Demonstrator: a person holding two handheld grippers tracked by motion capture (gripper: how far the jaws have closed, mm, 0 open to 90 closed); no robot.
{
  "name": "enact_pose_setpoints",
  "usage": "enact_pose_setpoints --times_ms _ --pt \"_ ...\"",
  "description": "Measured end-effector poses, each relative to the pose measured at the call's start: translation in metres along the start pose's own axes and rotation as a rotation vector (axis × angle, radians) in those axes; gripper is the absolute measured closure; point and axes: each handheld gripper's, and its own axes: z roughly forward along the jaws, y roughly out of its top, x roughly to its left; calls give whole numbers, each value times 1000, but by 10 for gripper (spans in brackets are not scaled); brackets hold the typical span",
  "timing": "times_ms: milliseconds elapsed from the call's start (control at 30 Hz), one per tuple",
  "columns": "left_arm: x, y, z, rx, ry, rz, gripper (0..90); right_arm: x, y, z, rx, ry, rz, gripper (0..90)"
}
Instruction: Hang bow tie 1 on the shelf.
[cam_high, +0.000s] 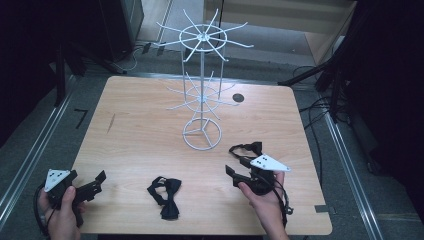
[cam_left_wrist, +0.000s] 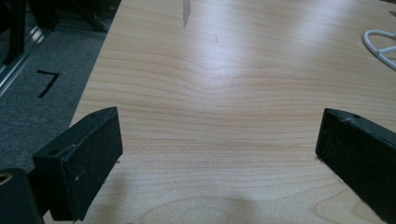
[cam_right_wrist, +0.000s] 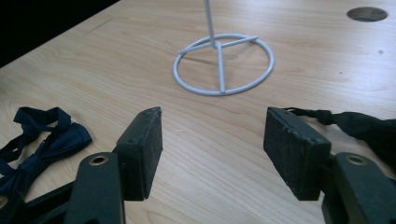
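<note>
Two bow ties lie on the surface: one (cam_high: 248, 148) just past the right gripper (cam_high: 239, 169) at its 1 o'clock, its strap running crosswise, the other (cam_high: 165, 195) between the hands; both the right and left gripper (cam_high: 99, 180) fingers stand open, empty.

Two dark bow ties lay flat on the wooden table near the white wire display stand (cam_high: 201, 100). The first bow tie (cam_high: 166, 194), navy with its strap looped loosely beside the knot, rested well in front of the stand's ring base and a little to its left, its wings spread and slightly crumpled. The second bow tie (cam_high: 247, 149), black and bunched with its strap curled, sat just to the right of the ring base, close beside the right gripper (cam_high: 239, 171), untouched between no jaws.
</note>
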Motion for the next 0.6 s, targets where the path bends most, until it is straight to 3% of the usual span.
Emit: enact_pose_setpoints --times_ms 167,600 --pt "0 0 0 3 2 -3 10 13 -1 10 28 18 -43 387" --pt "-1 0 0 1 5 7 10 38 3 28 41 68 -71 384"
